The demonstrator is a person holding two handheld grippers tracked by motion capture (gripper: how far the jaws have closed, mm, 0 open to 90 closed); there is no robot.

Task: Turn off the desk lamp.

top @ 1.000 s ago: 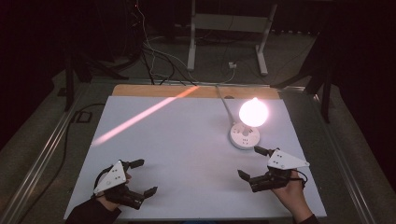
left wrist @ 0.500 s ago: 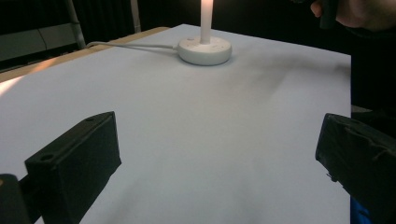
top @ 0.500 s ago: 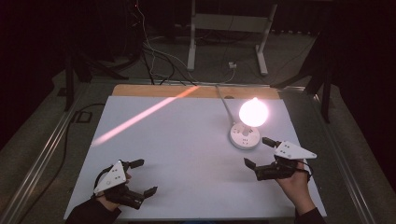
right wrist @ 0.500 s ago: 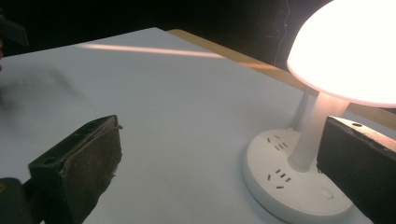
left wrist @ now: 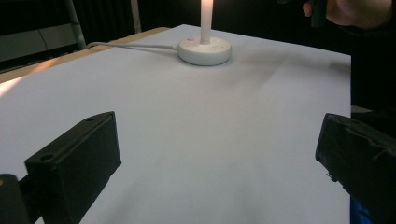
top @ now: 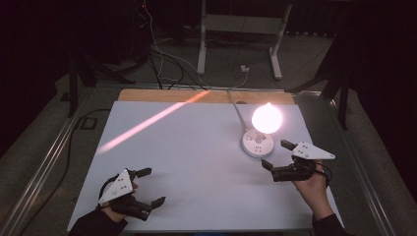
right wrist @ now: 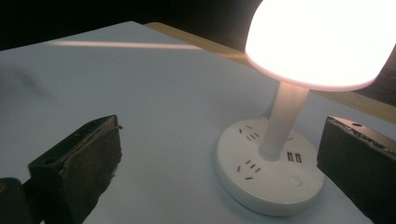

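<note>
Surroundings: dark room, white table (top: 196, 162).
Lamp (top: 259, 137): lit, centre-right, untouched.
Right gripper (top: 280, 157): jaws apart, beside base.
Left gripper (top: 150, 189): jaws apart, lower left.
Progress: unclear; nothing grasped.

My left gripper (top: 150, 188) sits low in my left hand (top: 115, 209), jaws spread wide, holding nothing. My right gripper (top: 278, 155) is well apart from it, farther forward, gripped by my right hand (top: 311, 184) behind it, jaws likewise parted and empty.
</note>
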